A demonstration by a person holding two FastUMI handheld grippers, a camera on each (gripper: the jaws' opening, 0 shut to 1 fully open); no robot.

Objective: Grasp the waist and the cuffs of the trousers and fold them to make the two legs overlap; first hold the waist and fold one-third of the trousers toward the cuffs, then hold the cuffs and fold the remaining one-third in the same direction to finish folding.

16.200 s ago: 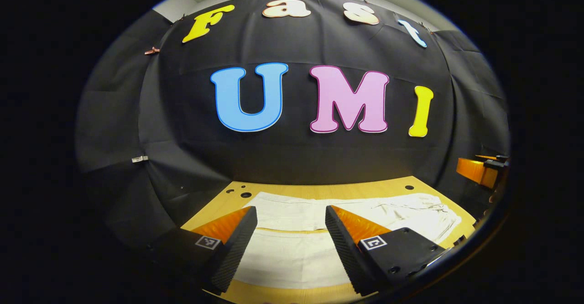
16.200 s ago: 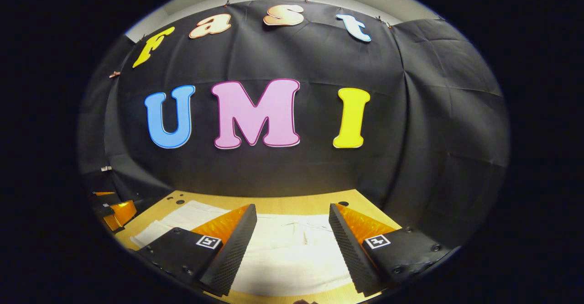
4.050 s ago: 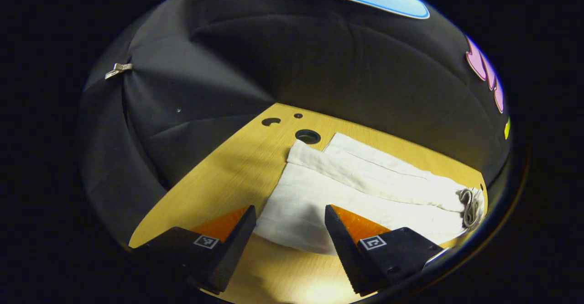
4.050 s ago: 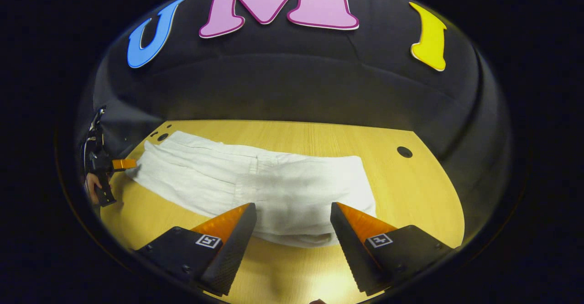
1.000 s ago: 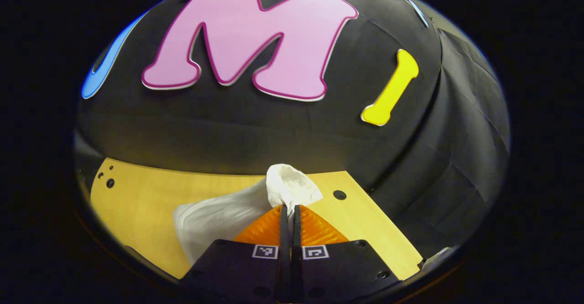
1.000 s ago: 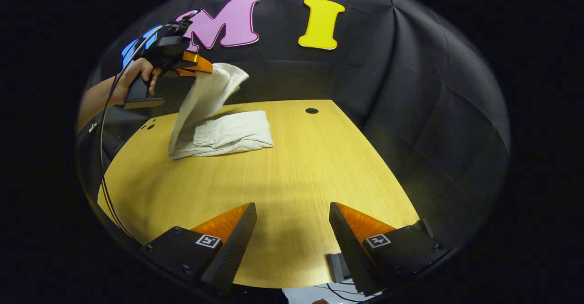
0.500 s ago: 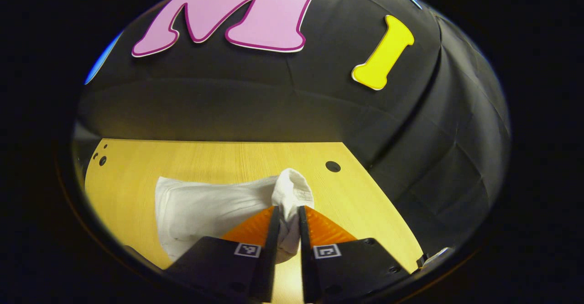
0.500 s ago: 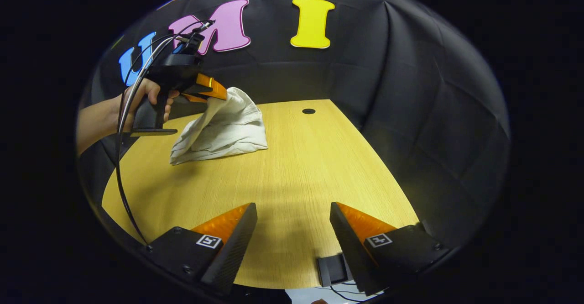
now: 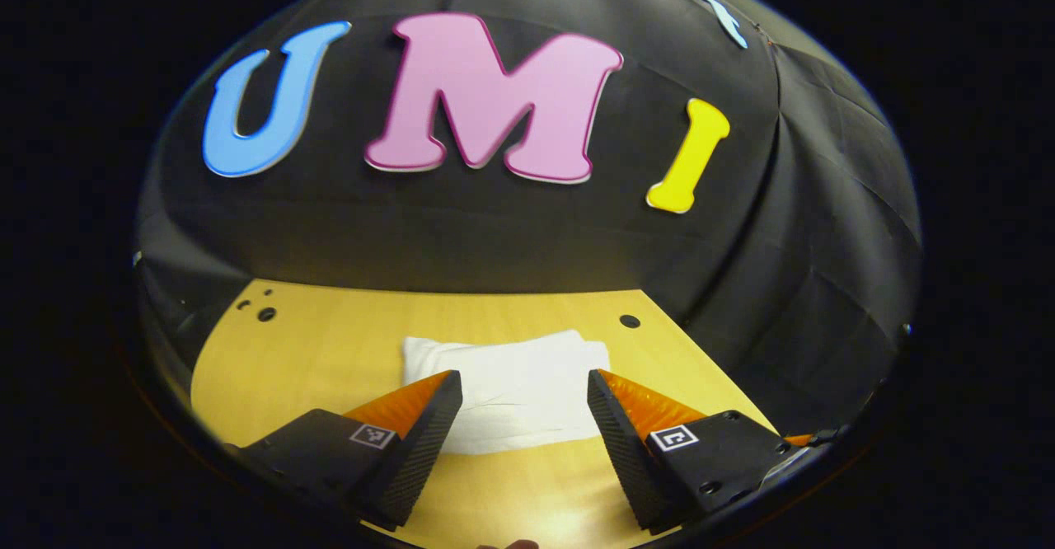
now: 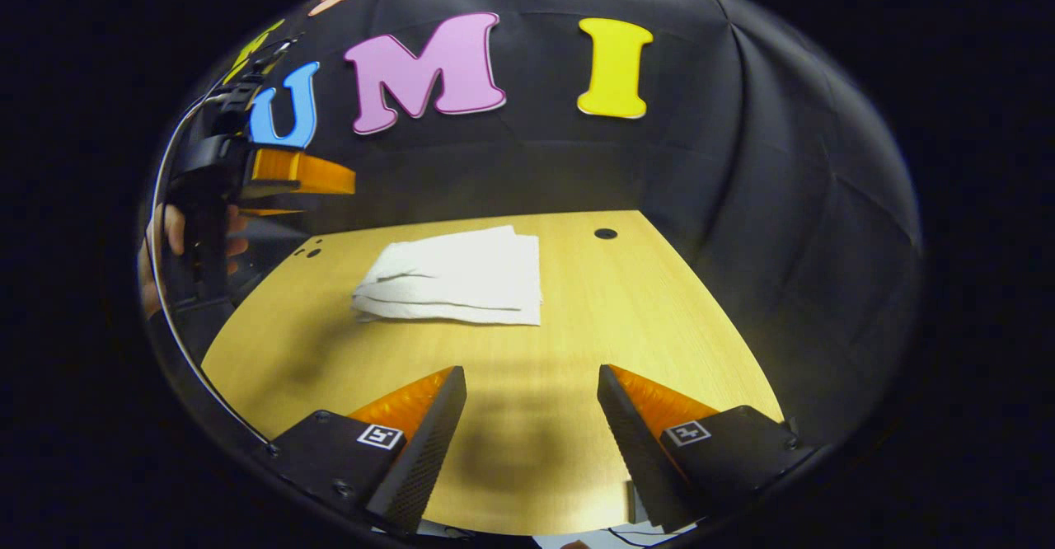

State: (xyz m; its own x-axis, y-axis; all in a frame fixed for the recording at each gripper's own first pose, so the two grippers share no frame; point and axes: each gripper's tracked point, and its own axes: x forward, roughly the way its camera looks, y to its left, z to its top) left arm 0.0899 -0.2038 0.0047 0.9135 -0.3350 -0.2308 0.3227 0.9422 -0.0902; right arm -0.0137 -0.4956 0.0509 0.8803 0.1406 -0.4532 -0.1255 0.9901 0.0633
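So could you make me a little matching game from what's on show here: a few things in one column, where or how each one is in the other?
Things:
1. trousers
2. left hand-held gripper
3. right hand-held gripper
4. table

States:
A. wood-coloured, with round holes
B. open, above the table's near edge
C. folded in a flat stack
D. held up in a hand, off the table

Pairs: 1-C, 2-D, 3-B, 4-A

Folded trousers (image 10: 461, 279) flat on the table (image 10: 593, 318), beyond both claws.

No readable text, brand or number is seen; small square black-and-white markers are borne by the fingers of each gripper, not legible.
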